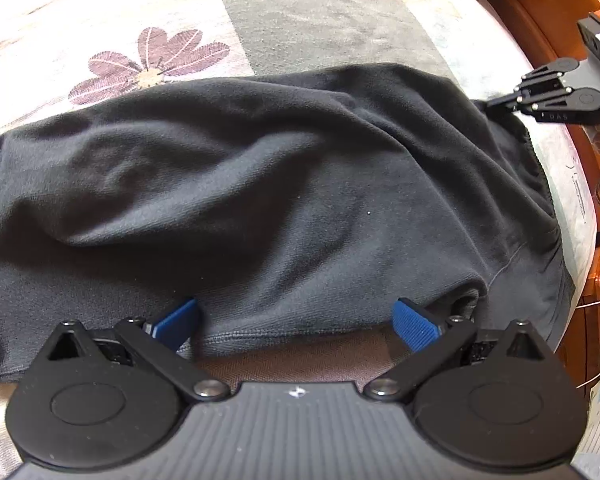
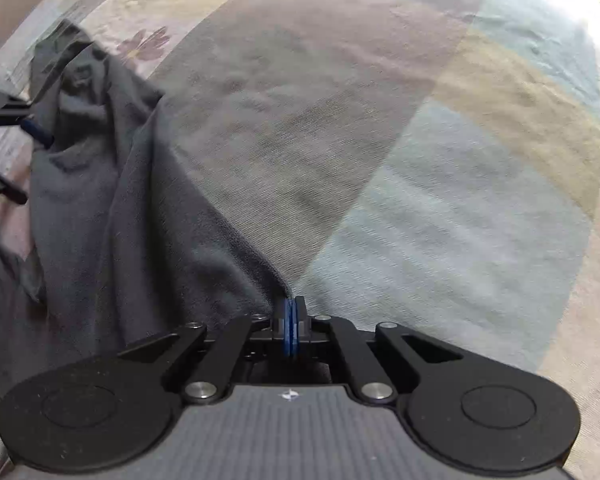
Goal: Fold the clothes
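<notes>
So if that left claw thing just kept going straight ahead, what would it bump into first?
Most likely the black garment: the left gripper is open, its blue fingertips either side of the near hem, so cloth bunches between them almost at once.

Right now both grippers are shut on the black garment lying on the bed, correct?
Not quite. Only the right gripper is shut on the garment; the left wrist view shows the left gripper open, its blue fingers spread either side of the hem. The garment does lie on the bed.

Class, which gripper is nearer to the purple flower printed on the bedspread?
Left. The left gripper faces the purple flower across the black garment; the right gripper pinches cloth farther off.
</notes>
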Available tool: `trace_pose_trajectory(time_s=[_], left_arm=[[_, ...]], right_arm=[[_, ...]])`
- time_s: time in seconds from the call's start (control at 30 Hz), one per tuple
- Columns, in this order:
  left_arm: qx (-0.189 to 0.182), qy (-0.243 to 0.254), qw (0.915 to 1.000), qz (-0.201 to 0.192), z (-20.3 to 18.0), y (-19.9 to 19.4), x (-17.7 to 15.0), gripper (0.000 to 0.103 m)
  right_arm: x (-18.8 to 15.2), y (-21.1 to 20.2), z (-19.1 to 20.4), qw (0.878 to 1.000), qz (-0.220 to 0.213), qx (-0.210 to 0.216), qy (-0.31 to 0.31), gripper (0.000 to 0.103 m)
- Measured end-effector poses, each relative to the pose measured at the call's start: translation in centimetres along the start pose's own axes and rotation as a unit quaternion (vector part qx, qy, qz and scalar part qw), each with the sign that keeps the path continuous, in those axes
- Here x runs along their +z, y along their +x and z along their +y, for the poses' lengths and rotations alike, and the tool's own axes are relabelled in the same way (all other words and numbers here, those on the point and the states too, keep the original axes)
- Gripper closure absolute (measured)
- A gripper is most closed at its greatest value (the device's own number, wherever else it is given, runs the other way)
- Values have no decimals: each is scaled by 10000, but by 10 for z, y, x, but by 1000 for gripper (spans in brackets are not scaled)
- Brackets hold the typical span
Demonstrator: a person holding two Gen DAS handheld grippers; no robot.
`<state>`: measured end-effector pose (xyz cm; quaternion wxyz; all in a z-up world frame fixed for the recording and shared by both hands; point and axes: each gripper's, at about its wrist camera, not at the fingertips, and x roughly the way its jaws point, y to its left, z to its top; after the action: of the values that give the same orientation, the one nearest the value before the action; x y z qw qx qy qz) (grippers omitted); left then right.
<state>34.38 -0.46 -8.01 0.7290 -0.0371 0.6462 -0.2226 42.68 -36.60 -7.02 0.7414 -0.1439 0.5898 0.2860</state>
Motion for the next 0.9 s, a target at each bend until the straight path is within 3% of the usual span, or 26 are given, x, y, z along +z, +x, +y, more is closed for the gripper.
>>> trace_pose_trajectory(time_s=[0.13, 0.2, 0.27, 0.33, 0.57, 0.73, 0.8, 0.9], left_arm=[[4, -9, 10000, 12, -1, -2, 0, 1], [6, -14, 10000, 18, -2, -2, 1, 1], [-12, -1, 10000, -35, -4, -7, 1, 1], [-37, 23, 9999, -93, -7, -14, -1, 1], [2, 329, 9989, -331, -14, -20, 2, 1], [130, 781, 9958, -459, -13, -11, 16, 1], [259, 682, 9968, -331, -3, -2, 16, 1], [248, 393, 9987, -225, 6, -1, 3, 2]], right_arm=[[-7, -7, -30, 9952, -273, -308, 890, 101], [-10, -8, -30, 9930, -303, -449, 1054, 99], [-14, -15, -27, 9895, -414, -645, 1228, 89], [-20, -31, -26, 9816, -726, -730, 1609, 88], [-44, -23, -23, 9638, -706, -978, 2376, 80], [-61, -17, -21, 9471, -689, -1151, 2914, 82], [-66, -16, -19, 9415, -696, -1197, 3073, 82], [-52, -28, -2, 9475, -817, -1094, 2891, 79]])
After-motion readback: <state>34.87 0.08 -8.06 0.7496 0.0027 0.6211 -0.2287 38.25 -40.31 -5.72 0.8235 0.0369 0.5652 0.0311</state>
